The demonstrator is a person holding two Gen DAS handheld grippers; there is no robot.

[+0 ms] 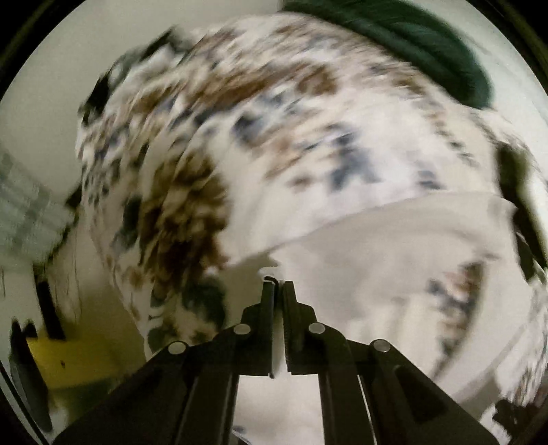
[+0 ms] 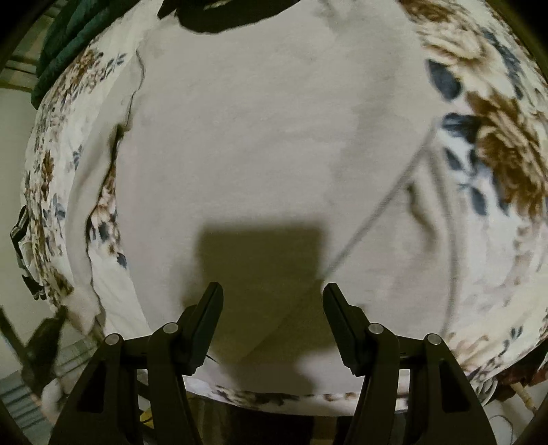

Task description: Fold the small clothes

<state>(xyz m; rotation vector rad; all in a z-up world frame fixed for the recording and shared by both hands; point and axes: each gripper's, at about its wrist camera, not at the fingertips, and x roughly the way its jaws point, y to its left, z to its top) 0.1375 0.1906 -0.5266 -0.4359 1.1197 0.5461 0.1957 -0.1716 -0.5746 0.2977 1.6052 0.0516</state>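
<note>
A pale off-white garment (image 2: 257,137) lies spread on a floral bedsheet (image 2: 496,143). In the left wrist view the same garment (image 1: 394,274) fills the lower right, its edge running to my left gripper (image 1: 278,284). The left jaws are shut on that cloth edge; white fabric shows between the fingers. The view is blurred by motion. My right gripper (image 2: 272,291) is open and empty, just above the garment's near part, casting a shadow on it.
A dark green cloth (image 1: 411,41) lies at the bed's far side, also in the right wrist view (image 2: 65,41). A black item (image 2: 219,13) sits at the garment's top. A yellow object (image 1: 68,363) is on the floor beside the bed.
</note>
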